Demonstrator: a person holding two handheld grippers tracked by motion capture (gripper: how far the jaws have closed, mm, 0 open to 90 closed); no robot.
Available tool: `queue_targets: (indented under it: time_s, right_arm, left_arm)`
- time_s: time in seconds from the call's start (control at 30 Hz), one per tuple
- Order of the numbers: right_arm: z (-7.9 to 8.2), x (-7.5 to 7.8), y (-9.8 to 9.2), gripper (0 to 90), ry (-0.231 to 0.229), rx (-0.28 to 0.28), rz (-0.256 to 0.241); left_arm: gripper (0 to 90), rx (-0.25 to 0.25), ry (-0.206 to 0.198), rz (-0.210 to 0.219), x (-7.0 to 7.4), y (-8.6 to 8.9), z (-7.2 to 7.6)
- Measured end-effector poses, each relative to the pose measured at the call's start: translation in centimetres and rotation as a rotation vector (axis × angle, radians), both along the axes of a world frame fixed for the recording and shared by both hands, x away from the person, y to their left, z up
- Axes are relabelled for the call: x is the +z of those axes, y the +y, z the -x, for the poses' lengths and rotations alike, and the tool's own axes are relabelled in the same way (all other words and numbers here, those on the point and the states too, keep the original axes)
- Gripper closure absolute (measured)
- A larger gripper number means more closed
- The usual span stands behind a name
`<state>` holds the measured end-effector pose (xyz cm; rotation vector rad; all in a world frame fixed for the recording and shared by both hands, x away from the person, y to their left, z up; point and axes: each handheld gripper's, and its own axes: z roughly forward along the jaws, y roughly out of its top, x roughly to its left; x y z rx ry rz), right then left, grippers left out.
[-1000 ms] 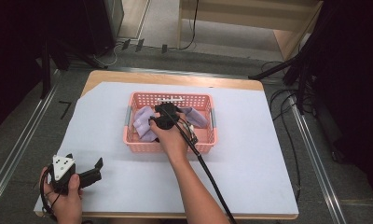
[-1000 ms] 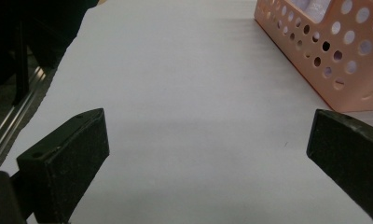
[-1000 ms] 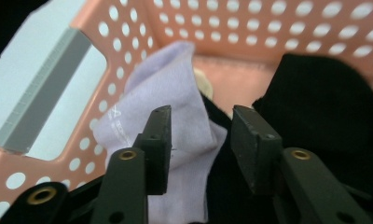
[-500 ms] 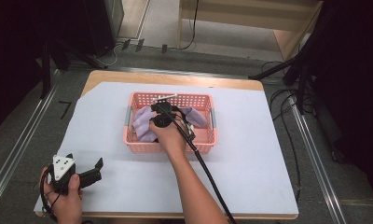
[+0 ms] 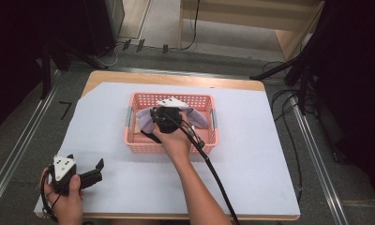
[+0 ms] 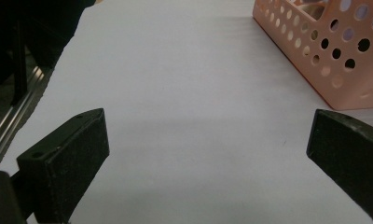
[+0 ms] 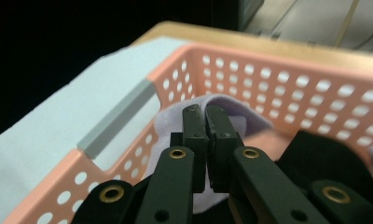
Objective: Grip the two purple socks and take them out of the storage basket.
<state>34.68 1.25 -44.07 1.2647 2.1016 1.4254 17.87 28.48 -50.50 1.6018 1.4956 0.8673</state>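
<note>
The right gripper [image 7: 206,116] had its jaws pressed together on a fold of the lilac cloth [image 7: 222,105], inside the pink basket [image 5: 143,145]. The left gripper [image 6: 208,144] stood wide apart above the white sheet [image 6: 175,93], the basket's corner ahead to its right.

Bright, evenly lit table; dark surroundings; gripper views softly blurred.

Open jaws over white sheet

The left gripper [image 6: 208,154] hangs with its jaws spread wide above the sheet [image 6: 175,84]; a pink perforated basket [image 6: 329,51] stands ahead at upper right.
</note>
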Motion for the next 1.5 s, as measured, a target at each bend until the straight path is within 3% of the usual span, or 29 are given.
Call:
queue_targets:
  time_s: [0.07,0.1,0.17,0.23,0.27,0.37,0.4,0.43,0.5,0.77,1.17,1.3,1.5]
  right_arm:
    - [0.4,0.3,-0.4,88.5,-0.049,-0.007,-0.023]
    - [0.6,0.7,-0.8,88.5,-0.098,-0.016,-0.044]
    - [0.8,0.9,-1.1,88.4,-0.115,-0.019,-0.054]
    - [1.0,1.4,-1.7,88.5,-0.18,-0.021,-0.071]
    - [1.0,1.4,-1.7,88.5,-0.18,-0.021,-0.071]
    - [1.5,2.0,-2.7,88.5,-0.266,-0.028,-0.088]
    - [1.5,2.0,-2.7,88.5,-0.266,-0.028,-0.088]
    - [1.6,2.3,-3.1,88.6,-0.304,-0.035,-0.085]
    - [1.8,2.4,-3.3,88.6,-0.308,-0.042,-0.089]
    - [2.0,3.2,-6.0,88.6,-0.421,-0.113,-0.085]
    - [1.7,4.2,-10.7,88.6,-0.471,-0.211,-0.061]
    - [1.6,4.4,-13.3,88.6,-0.487,-0.274,-0.05]
    - [1.5,3.9,-15.7,88.6,-0.482,-0.339,-0.048]
  left_arm:
    - [0.0,0.001,0.002,-0.003,0.0,0.0,0.0]
    - [0.0,0.0,0.004,-0.005,0.0,0.0,0.0]
    - [0.0,0.0,0.004,-0.005,0.0,0.0,0.0]
    - [0.0,0.0,0.005,-0.004,0.0,0.0,0.0]
    - [0.0,0.0,0.005,-0.004,0.0,0.0,0.0]
    - [0.0,0.0,0.005,-0.002,0.0,0.0,0.0]
    - [0.0,0.0,0.004,-0.001,0.0,0.0,0.0]
    - [0.0,0.0,0.004,-0.003,0.0,0.0,0.0]
    - [0.0,0.0,0.005,-0.003,0.0,0.0,0.0]
    - [0.0,0.0,0.004,-0.004,0.0,0.0,0.0]
    - [0.0,0.002,0.005,-0.005,0.0,-0.1,0.0]
    - [0.0,0.001,0.005,-0.005,0.0,-0.1,0.0]
    - [0.0,0.002,0.005,-0.007,0.0,-0.1,0.0]
